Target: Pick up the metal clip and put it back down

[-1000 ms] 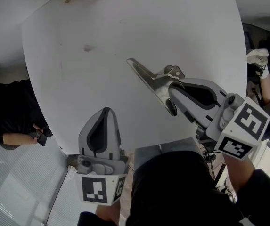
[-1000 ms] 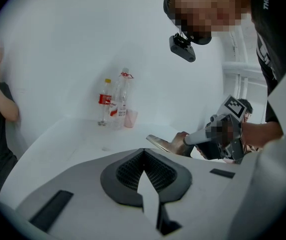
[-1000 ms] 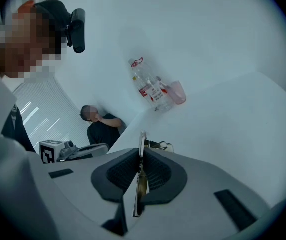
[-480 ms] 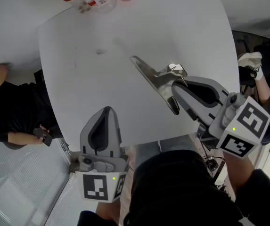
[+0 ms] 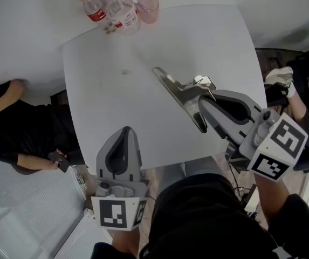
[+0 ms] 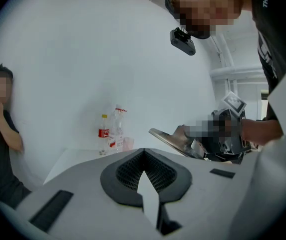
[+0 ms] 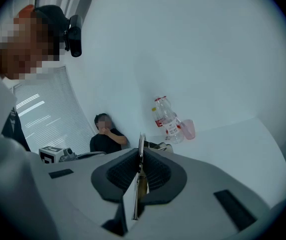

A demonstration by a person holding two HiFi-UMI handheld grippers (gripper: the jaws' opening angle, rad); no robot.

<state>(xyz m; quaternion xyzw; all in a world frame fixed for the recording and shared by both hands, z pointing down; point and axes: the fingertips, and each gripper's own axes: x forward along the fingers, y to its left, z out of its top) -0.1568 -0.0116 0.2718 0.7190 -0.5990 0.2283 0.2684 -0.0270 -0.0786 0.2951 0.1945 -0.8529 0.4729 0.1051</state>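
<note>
**White bench, clip held aloft**

A white bench (image 5: pixel 208 47) fills the view, with bottles (image 5: pixel 119 9) and a pink cup (image 5: pixel 148 8) at its far edge. The right gripper (image 5: pixel 200 124) is clamped on the metal clip (image 5: pixel 178 93), which is above the bench with its blade jutting far-left. To set it down well, lower slowly, level the blade and release only on contact. The right gripper tips slightly downward. The left gripper (image 5: pixel 124 131), jaws together and empty, hangs near-left and points more steeply down.

Head view: steep top-down on white table (image 5: pixel 208 47), left gripper (image 5: pixel 124 133) and right gripper (image 5: pixel 199 118) close below. Both gripper views: low, along own jaws, facing across the table. All three share far-edge bottles (image 5: pixel 114 9).
</note>
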